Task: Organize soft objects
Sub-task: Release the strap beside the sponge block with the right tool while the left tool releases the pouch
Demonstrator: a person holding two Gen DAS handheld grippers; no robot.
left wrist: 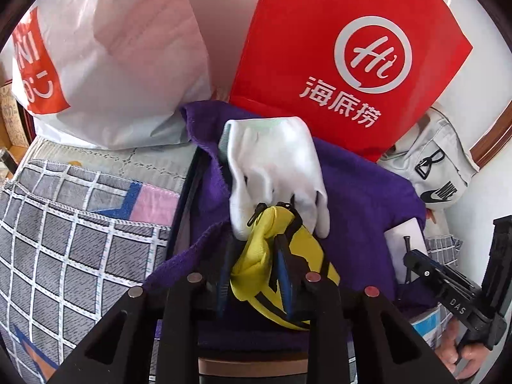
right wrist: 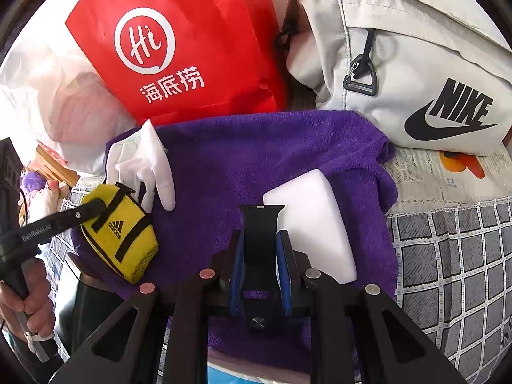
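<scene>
A purple towel (right wrist: 272,160) is spread on the bed, also in the left wrist view (left wrist: 358,192). My left gripper (left wrist: 256,249) is shut on a yellow Adidas pouch (left wrist: 272,256), seen from the side in the right wrist view (right wrist: 121,233). A white glove (left wrist: 275,166) lies on the towel just beyond the pouch, also in the right wrist view (right wrist: 144,163). My right gripper (right wrist: 260,243) is shut on a black watch strap (right wrist: 260,236). A white foam block (right wrist: 313,211) lies on the towel by its right finger.
A red Haidilao paper bag (right wrist: 179,48) and a white plastic bag (left wrist: 105,64) stand behind the towel. A grey Nike bag (right wrist: 416,73) lies at the back right. A grey checked bedsheet (left wrist: 64,240) covers the bed on both sides.
</scene>
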